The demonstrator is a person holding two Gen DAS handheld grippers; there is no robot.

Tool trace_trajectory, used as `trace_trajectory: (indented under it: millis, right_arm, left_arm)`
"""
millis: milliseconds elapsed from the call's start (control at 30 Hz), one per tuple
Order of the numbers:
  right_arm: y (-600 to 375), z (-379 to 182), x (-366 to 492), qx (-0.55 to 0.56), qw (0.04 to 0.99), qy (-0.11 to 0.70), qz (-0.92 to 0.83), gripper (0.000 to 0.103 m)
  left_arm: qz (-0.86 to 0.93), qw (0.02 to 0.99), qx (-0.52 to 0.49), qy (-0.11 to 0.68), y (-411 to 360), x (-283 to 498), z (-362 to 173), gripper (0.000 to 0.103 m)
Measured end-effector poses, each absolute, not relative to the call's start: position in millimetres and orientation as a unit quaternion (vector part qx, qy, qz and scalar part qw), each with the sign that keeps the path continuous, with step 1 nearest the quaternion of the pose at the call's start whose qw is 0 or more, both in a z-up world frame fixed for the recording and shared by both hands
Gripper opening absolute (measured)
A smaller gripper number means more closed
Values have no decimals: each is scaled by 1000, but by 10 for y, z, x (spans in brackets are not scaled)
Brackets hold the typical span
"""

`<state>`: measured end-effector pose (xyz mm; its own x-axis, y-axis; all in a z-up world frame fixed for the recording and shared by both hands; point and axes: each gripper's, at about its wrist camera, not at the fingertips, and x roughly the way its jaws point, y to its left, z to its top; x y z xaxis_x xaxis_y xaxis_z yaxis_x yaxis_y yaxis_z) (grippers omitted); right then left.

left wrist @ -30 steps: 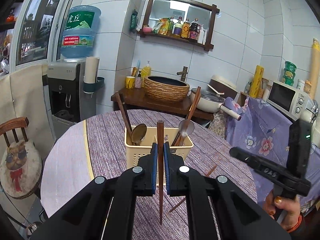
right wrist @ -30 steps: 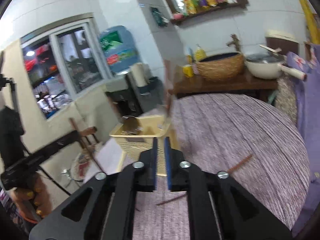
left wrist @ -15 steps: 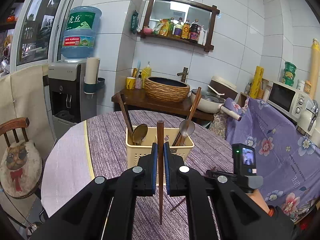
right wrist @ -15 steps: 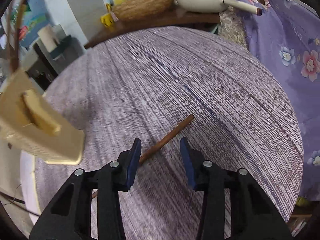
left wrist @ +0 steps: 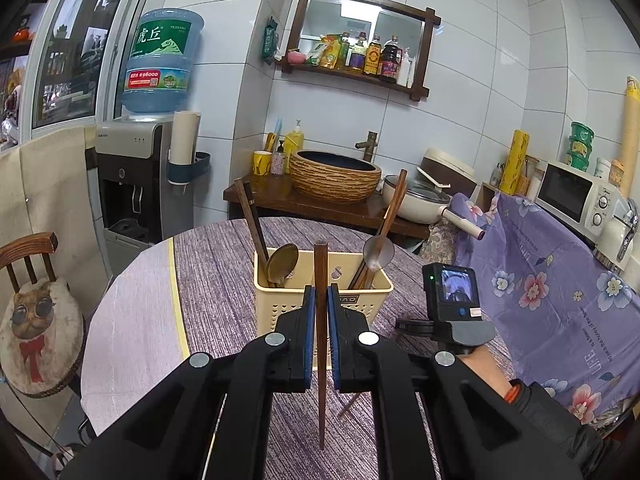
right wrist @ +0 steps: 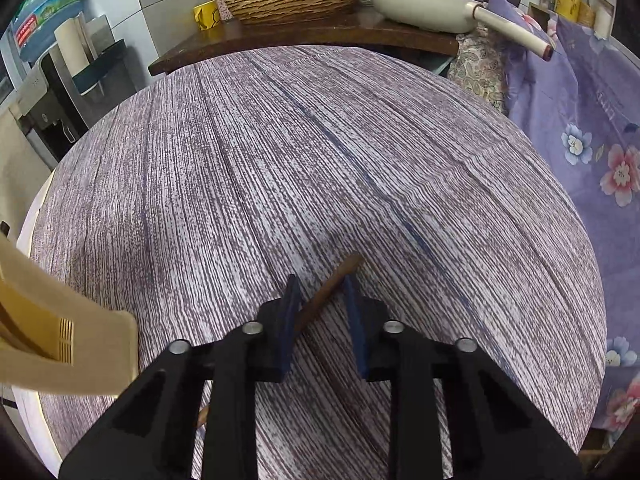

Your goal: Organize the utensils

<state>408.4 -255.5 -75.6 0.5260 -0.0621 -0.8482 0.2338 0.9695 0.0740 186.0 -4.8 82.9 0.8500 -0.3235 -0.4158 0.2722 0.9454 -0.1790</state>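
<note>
My left gripper [left wrist: 320, 294] is shut on a brown wooden chopstick [left wrist: 320, 344] and holds it upright just in front of the cream utensil basket [left wrist: 280, 304]. The basket holds two spoons [left wrist: 282, 264] and dark chopsticks [left wrist: 250, 216]. My right gripper [right wrist: 320, 284] is open and lowered onto the table, its fingers on either side of a second brown chopstick [right wrist: 330, 286] that lies on the purple cloth. The basket's corner [right wrist: 60, 340] shows at the left of the right wrist view. The right gripper's body and camera [left wrist: 450, 292] show in the left wrist view.
The round table [right wrist: 280, 140] has a purple striped cloth. Behind it stands a dark wooden counter [left wrist: 320, 204] with a woven basin [left wrist: 334, 176] and a white pan [left wrist: 420, 200]. A chair with a cat cushion [left wrist: 36, 320] is on the left, and floral purple fabric [left wrist: 560, 300] on the right.
My right gripper swung down from facing the basket, opened, and closed in until its fingers straddle the lying chopstick. The left gripper and its chopstick stayed still.
</note>
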Motion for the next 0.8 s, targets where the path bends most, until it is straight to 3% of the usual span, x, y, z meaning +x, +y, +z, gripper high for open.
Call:
trace_trajectory:
  millis: [133,500,800]
  right_arm:
    - [-2579,-752,4152,120,866,483,-58,9]
    - [-2533,-654,3902,157,875,457,5,8]
    - [-2539,-159,3296,167,908,373,88,8]
  left_arm:
    - [-157,960,-56,226,-56,1865,825,7]
    - [-160,959,-56,228,-80,1866,816,7]
    - [-159,959,-60,228,-65,1843,824,7]
